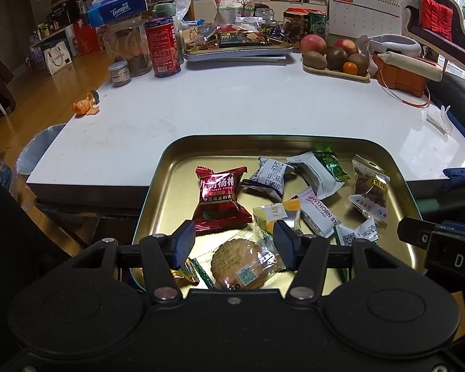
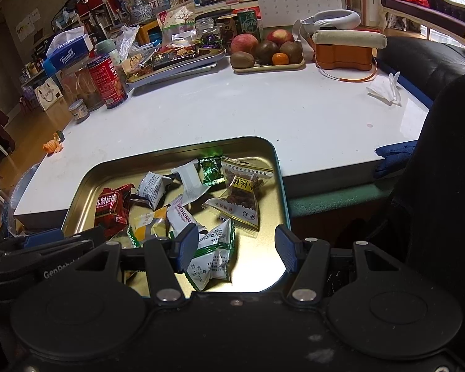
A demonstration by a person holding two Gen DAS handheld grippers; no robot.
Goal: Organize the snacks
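Two hand-held grippers hovering over a gold tin tray point(image 1: 158, 192) of wrapped snacks at the near edge of a white table point(image 1: 232, 108).

The left gripper point(image 1: 234, 245) is hanging with its jaws spread, grasping nothing; a round biscuit in clear wrap point(image 1: 238, 266) is lying between and below its blue pads point(image 1: 183, 241), with a red snack packet point(image 1: 220, 201) just beyond. The right gripper point(image 2: 237, 248) is likewise standing released over the tray's near right corner, a white-and-green packet point(image 2: 212, 257) lying beside its left finger. A nut packet point(image 2: 241, 195), a hawthorn bar point(image 1: 319, 214) and a white wrapped sweet point(image 1: 271, 176) are sitting loose farther in. A fruit plate point(image 1: 334, 73) and a red can point(image 1: 162, 46) are standing at the table's far side, well apart from the tray.
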